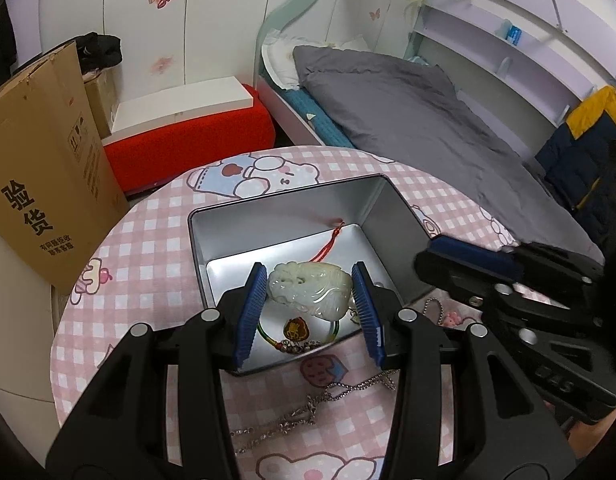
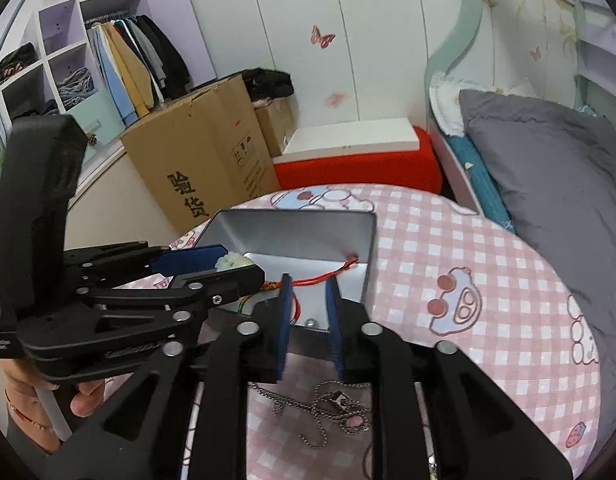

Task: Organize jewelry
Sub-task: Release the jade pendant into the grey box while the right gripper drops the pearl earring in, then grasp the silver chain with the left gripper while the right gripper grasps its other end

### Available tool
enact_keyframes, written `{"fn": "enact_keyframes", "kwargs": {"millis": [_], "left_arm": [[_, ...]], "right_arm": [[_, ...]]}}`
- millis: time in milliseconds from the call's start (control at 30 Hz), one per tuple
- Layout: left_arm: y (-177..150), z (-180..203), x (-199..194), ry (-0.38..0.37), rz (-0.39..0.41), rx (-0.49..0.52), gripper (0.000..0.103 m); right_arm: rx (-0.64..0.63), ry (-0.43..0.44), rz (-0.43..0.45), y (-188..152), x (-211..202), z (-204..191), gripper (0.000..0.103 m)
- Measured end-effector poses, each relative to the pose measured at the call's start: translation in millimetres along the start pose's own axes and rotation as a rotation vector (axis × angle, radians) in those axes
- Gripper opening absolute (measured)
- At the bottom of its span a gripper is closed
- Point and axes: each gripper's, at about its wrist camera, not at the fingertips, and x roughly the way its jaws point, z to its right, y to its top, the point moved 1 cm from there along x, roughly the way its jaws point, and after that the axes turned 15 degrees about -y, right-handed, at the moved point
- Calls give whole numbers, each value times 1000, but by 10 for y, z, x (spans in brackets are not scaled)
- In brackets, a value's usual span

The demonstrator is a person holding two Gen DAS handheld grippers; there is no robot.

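Inside silver tin (image 1: 392,216), pale carved jade pendant (image 1: 308,288)

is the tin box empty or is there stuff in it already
Not empty. The open tin box holds a green cord bracelet on its floor, and the left gripper holds a white jade pendant inside it.

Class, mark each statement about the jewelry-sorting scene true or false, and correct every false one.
1. The left gripper holds a pale jade pendant over the metal tin. True.
2. The tin is made of cardboard. False: it is silvery metal.
3. A silver chain lies on the checked tablecloth, outside the tin. True.
4. The right gripper grips the silver chain. False: its fingers are apart and hold nothing.
5. The pendant's cord is blue. False: it is red.
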Motion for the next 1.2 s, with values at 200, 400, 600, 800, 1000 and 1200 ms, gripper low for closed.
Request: {"fn": "enact_keyframes", "kwargs": {"millis": [200,400,600,800,1000,1200], "left_arm": [[-7,2,98,-1,-26,-4,44],[4,7,112,4,-30,-1,44],[18,8,119,9,-39,-6,46],[4,26,-34,-13,-9,-20,54],[-79,84,-446,-4,67,-3,54],[-326,59,-875,27,125,-8,54]], "right_arm": [[23,-38,35,-26,-50,103,35],[40,-40,28,-76,-26,160,38],[56,-41,31,-108,-77,223,40],[69,-40,35,-137,-186,281,41],[78,-46,58,-201,-434,325,42],[78,-57,76,-332,-679,314,45]]}}
